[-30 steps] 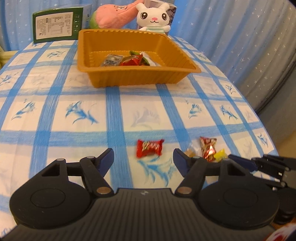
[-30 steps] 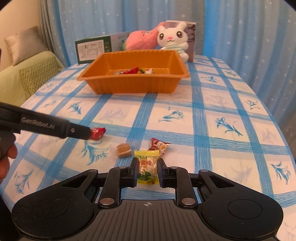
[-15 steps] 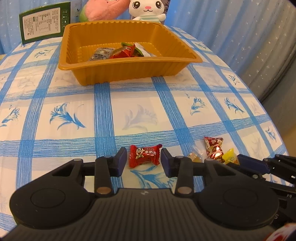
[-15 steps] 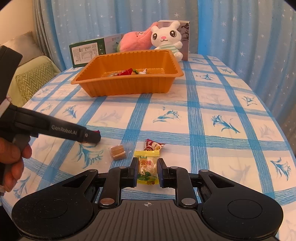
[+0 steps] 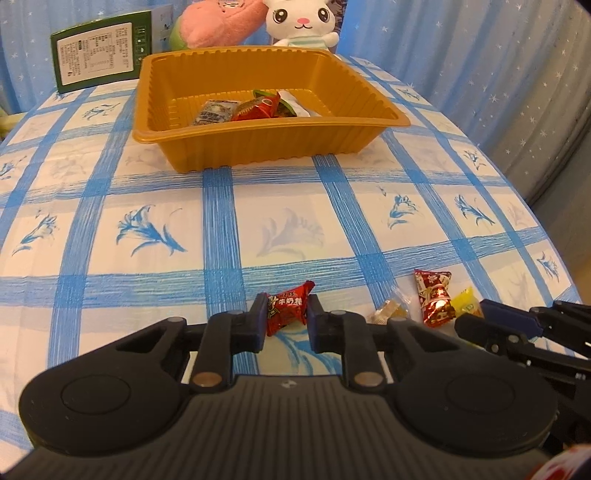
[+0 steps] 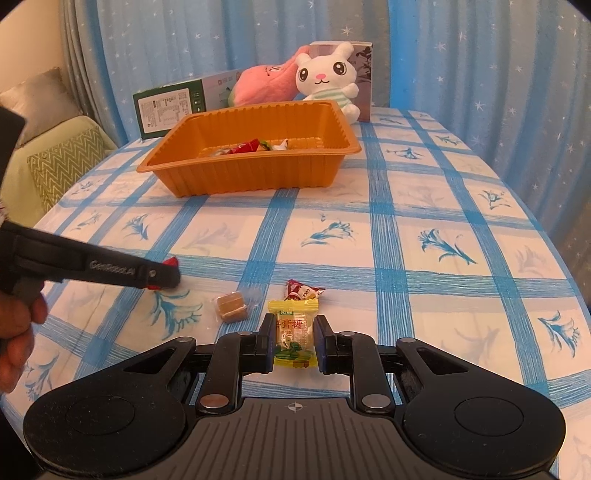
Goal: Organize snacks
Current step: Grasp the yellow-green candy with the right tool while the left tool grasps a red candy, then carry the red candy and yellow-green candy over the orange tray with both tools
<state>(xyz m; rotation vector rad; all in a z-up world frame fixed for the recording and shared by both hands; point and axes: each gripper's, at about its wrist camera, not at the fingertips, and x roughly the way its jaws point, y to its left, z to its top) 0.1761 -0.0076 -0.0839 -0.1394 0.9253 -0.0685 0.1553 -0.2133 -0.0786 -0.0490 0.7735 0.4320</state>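
Note:
My left gripper (image 5: 285, 314) is shut on a red wrapped candy (image 5: 286, 307) just above the near part of the table. My right gripper (image 6: 295, 338) is shut on a yellow wrapped candy (image 6: 293, 334); it also shows in the left wrist view (image 5: 466, 302). An orange tray (image 5: 258, 147) stands farther back with several wrapped snacks (image 5: 255, 109) inside. A red patterned candy (image 5: 434, 297) and a small brown candy in clear wrap (image 5: 391, 312) lie on the cloth between the grippers. In the right wrist view the left gripper (image 6: 164, 275) covers most of the red candy.
The table has a blue-checked cloth (image 5: 147, 229). Behind the tray stand a green box (image 5: 99, 55), a pink plush (image 5: 218, 22) and a white bunny plush (image 5: 299, 22). Blue curtains hang behind. A sofa (image 6: 55, 162) is at the left.
My left gripper moved forward around the red candy and closed on it. My right gripper stayed shut on the yellow candy. Both views drew a little closer to the tray.

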